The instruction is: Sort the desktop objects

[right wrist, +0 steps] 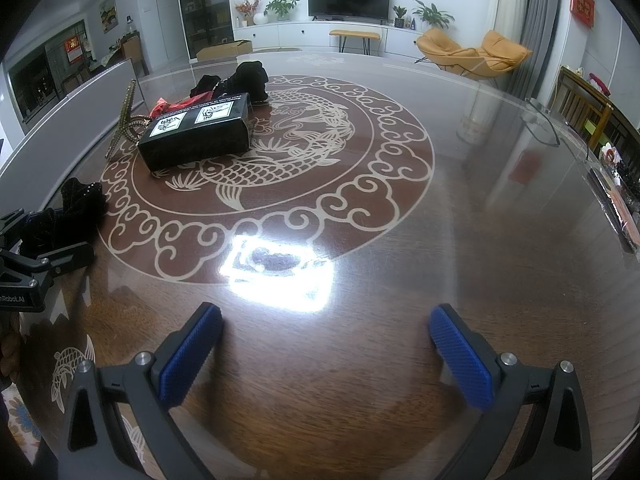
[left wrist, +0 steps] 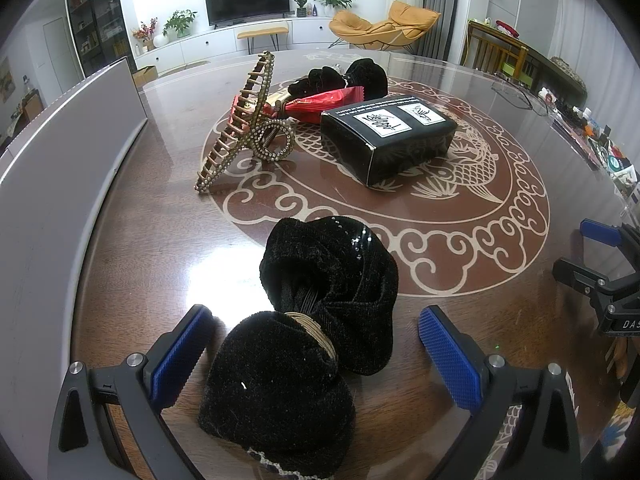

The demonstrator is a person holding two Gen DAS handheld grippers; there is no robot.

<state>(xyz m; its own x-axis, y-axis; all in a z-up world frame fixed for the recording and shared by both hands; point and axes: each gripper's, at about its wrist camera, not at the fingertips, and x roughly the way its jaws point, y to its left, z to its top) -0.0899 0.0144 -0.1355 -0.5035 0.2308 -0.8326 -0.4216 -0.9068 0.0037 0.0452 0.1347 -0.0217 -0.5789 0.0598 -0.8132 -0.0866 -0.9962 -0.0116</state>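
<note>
A black velvet bow-shaped hair tie with a beige wrapped middle (left wrist: 304,344) lies on the counter between the blue-padded fingers (left wrist: 182,354) of the left gripper (left wrist: 316,354), which stand wide apart, neither pad clearly touching the velvet. Beyond it, well apart, a gold rhinestone claw hair clip (left wrist: 244,120) stands tilted on its teeth just beside a red foil snack wrapper (left wrist: 320,102). A second black velvet hair bow (left wrist: 348,78) sits behind the wrapper, partly hidden by it. A black rectangular carton with two white labels (left wrist: 390,136) lies right of the clip, its far corner overlapping the wrapper.

The right gripper (right wrist: 324,354) hangs over a bare stretch of counter, its fingers (right wrist: 460,364) spread with nothing between them; in the left wrist view only its edge shows, cut off at the frame.

A grey upright panel (left wrist: 68,160) runs along the counter's left edge. The lower end of the near bow runs out of frame.

The glossy brown wooden counter (right wrist: 480,240) carries a cream fish-and-cloud medallion under a hard ceiling-light glare. Behind stand a dark television (left wrist: 246,0), potted plants and an orange lounge chair (left wrist: 384,26).
</note>
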